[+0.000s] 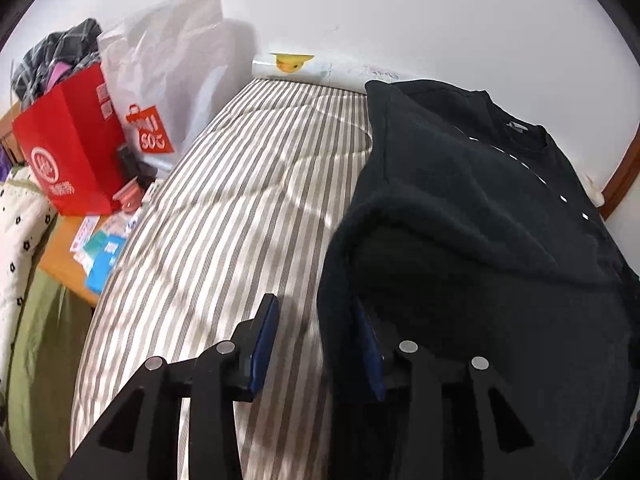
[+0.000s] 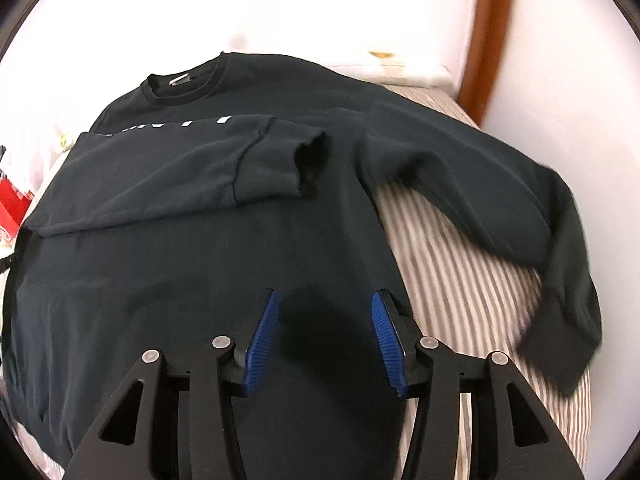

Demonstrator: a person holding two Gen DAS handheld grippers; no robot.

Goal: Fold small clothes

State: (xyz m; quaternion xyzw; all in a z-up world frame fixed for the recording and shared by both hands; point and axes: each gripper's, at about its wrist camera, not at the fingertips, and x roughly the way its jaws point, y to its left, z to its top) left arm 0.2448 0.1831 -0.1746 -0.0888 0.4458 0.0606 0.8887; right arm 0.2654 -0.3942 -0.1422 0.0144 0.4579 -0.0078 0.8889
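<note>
On the striped bed [image 2: 460, 280] a dark sweatshirt [image 2: 200, 240] lies flat, front up, its long axis running away from the cameras: the collar [image 2: 186, 86] at the far end near the white wall, the hem at the near end beneath the grippers. One sleeve [image 2: 192, 176] is folded across the chest, its cuff pointing toward the middle of the garment; the other sleeve [image 2: 520, 208] stretches out sideways and down over the bare striped cover, blurred at its cuff. The right hand-held gripper [image 2: 325, 336] hovers over the lower body of the sweatshirt, its blue pads apart with nothing pinched between them. The left hand-held gripper [image 1: 316, 344] sits at the sweatshirt's side edge, jaws partly open; one pad is over the striped cover, the other is half hidden behind the folded dark cloth, and the pads do not press on it. Beside the bed, a red paper bag [image 1: 68, 152] and a white plastic bag [image 1: 168, 80] stand on a wooden worktop [image 1: 60, 256]
</note>
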